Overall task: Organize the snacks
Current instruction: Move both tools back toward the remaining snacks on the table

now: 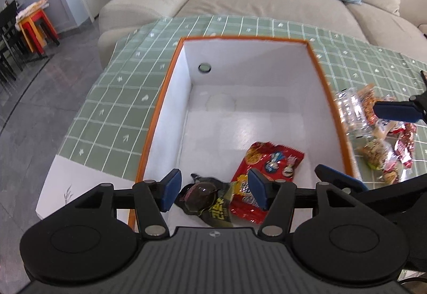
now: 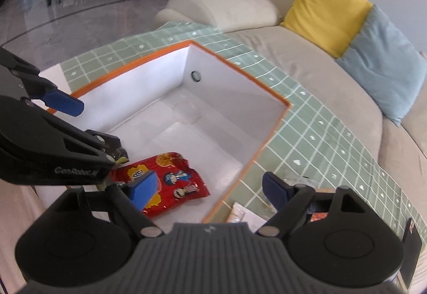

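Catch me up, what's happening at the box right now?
A person is sorting snacks into the white box with the orange rim on the green checked tablecloth. Two packets already lie inside: a red snack bag and a dark packet. The left claw and right claw both hang open above them, holding nothing. More snacks wait on the cloth beside the box.
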`<state>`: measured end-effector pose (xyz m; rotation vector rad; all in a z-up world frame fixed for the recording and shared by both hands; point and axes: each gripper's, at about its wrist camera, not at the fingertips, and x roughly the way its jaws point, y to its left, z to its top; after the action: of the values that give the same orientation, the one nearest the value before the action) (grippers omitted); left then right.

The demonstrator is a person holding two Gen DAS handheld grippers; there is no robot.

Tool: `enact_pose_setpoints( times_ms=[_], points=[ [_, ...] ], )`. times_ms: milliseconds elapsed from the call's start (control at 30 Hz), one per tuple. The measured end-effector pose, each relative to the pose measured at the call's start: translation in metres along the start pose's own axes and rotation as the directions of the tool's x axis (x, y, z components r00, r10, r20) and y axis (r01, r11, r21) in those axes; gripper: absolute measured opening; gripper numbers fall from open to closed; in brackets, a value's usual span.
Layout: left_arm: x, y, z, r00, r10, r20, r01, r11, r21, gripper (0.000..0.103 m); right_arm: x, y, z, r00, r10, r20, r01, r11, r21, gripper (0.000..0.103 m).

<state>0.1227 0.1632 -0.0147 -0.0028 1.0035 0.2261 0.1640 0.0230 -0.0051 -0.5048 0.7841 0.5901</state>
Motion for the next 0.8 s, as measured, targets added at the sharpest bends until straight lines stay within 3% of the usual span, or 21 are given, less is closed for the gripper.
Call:
enact_pose_setpoints(
  times_ms=[367,800],
  points=[
    [-0.034,-0.050,-0.012,0.990,-0.061,0.126,0.049,0.994,0.098,0.070,-0.042,-0.042,-0.057,0.992,-0.117,0.038,0.108,0.977,0.184,0.085],
    [-0.034,-0.126,-0.042,0.981,-0.170,0.098,0.137,0.952,0.275,0.071,-0.065,-0.092,-0.150,0.968,-0.247,-0.041,0.244,0.895,0.372,0.085]
  ],
)
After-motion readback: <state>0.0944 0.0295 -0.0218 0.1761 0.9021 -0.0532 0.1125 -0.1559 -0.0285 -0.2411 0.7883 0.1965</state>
